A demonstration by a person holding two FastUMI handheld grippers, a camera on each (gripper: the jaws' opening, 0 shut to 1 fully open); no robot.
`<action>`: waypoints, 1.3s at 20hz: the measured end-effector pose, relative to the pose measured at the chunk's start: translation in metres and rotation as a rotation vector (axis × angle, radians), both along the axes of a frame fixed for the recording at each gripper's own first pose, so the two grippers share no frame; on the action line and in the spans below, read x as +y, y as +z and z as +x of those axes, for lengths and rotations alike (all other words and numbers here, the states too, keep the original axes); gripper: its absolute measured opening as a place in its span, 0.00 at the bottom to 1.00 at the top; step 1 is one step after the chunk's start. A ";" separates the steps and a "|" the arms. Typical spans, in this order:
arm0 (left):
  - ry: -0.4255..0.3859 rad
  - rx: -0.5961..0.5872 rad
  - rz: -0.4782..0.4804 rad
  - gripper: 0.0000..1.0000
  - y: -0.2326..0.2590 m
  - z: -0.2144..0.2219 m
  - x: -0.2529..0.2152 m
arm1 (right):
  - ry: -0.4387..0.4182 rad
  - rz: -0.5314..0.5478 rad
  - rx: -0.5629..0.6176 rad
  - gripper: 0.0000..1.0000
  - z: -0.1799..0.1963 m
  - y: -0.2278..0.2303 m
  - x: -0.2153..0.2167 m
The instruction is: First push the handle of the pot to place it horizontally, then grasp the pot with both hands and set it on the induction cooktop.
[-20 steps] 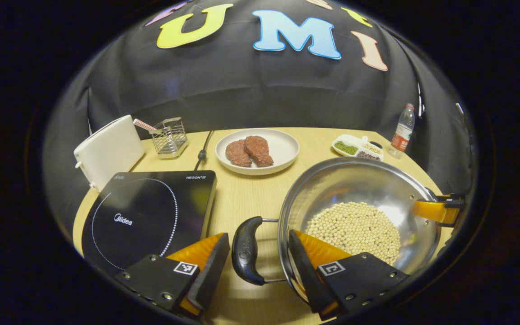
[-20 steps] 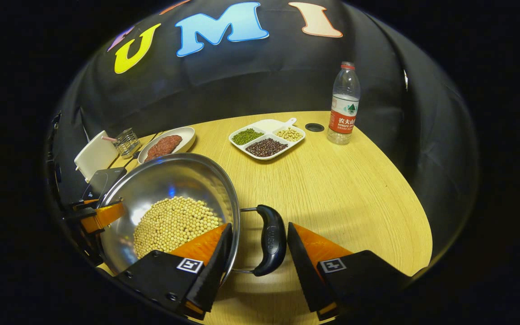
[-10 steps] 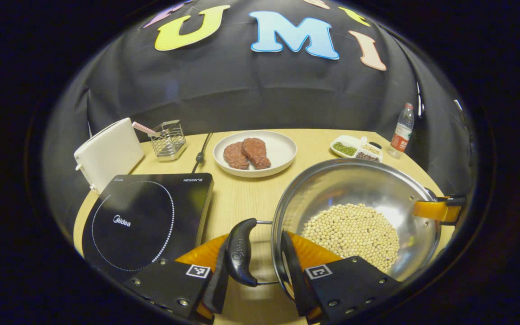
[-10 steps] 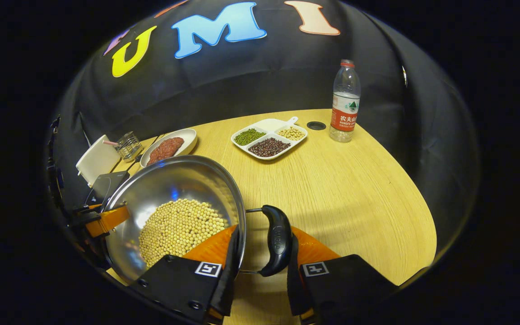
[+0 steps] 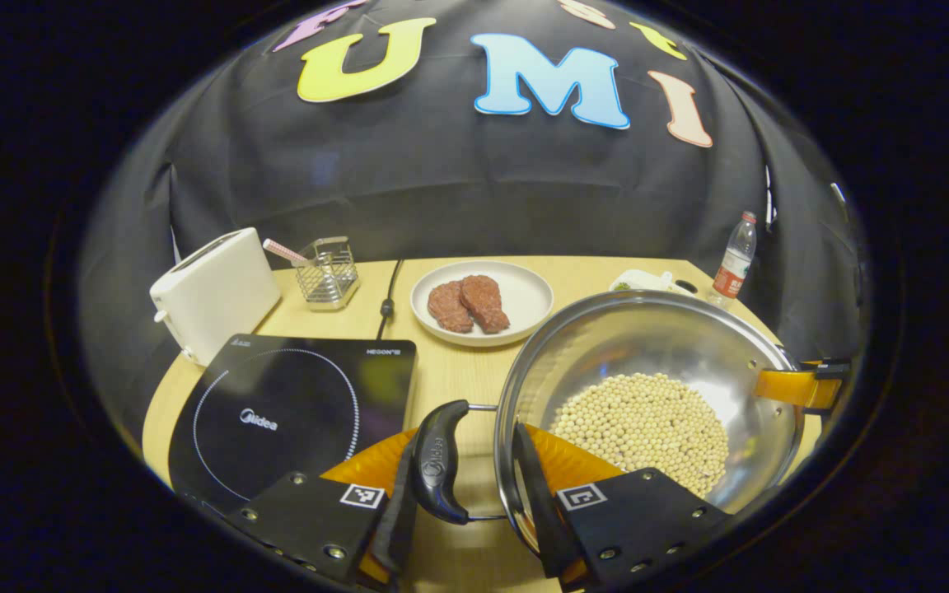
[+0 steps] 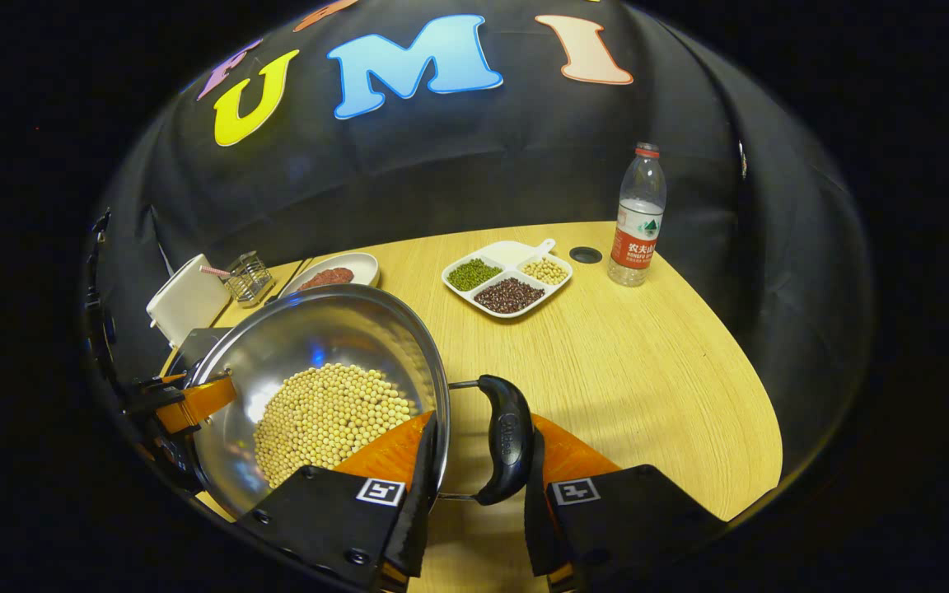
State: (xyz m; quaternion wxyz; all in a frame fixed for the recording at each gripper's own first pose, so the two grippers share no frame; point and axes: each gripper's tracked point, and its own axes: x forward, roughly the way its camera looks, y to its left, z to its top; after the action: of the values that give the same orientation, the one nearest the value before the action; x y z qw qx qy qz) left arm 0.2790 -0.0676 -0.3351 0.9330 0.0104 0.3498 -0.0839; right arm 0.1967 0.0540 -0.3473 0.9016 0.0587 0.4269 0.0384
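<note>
A steel pot (image 5: 647,346) holding pale soybeans (image 5: 643,420) hangs between my two grippers. My left gripper (image 5: 464,461) is shut on the pot's black left handle (image 5: 437,461), one finger outside the handle and the other inside the rim. My right gripper (image 6: 481,441) is shut the same way on the black right handle (image 6: 507,436) of the pot (image 6: 318,338). The black induction cooktop (image 5: 293,412) lies on the table just left of the pot. Each gripper also appears across the pot from the other: the right gripper (image 5: 800,383) and the left gripper (image 6: 186,403).
Behind the cooktop stand a white toaster (image 5: 215,292) and a wire holder (image 5: 326,272), with a power cord (image 5: 388,296) beside them. A plate of meat (image 5: 483,301) sits behind the pot. A divided dish of beans (image 6: 507,276) and a water bottle (image 6: 638,218) stand on the table's right.
Both grippers went from open around the handles to shut on them. Since then the cooktop has slid right in the left gripper view, and the table's things sit lower in both views.
</note>
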 end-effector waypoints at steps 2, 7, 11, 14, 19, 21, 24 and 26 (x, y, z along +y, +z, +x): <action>-0.015 -0.001 -0.006 0.61 0.007 0.003 0.011 | -0.018 0.001 0.000 0.51 -0.004 0.007 0.010; -0.039 -0.021 -0.014 0.60 0.021 0.010 0.044 | -0.043 -0.002 -0.015 0.47 -0.009 0.023 0.042; -0.038 -0.035 -0.015 0.61 0.028 0.015 0.078 | -0.044 0.000 -0.029 0.47 -0.007 0.032 0.073; -0.034 -0.046 -0.007 0.61 0.032 0.020 0.104 | -0.040 0.011 -0.032 0.47 -0.005 0.035 0.097; -0.015 -0.049 -0.001 0.61 0.034 0.025 0.147 | -0.025 0.025 -0.035 0.47 -0.001 0.037 0.138; -0.007 -0.052 0.003 0.61 0.033 0.026 0.166 | -0.023 0.033 -0.031 0.47 -0.001 0.037 0.154; 0.006 -0.056 0.005 0.60 0.040 0.027 0.185 | -0.012 0.041 -0.030 0.47 0.003 0.038 0.179; 0.012 -0.050 0.010 0.60 0.033 0.033 0.205 | -0.003 0.043 -0.026 0.47 0.005 0.037 0.195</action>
State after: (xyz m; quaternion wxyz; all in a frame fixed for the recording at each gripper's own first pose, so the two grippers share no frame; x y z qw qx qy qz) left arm 0.3119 0.1375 -0.3019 0.9419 0.0152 0.3267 -0.0760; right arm 0.2017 0.2489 -0.3098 0.9057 0.0782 0.4140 0.0472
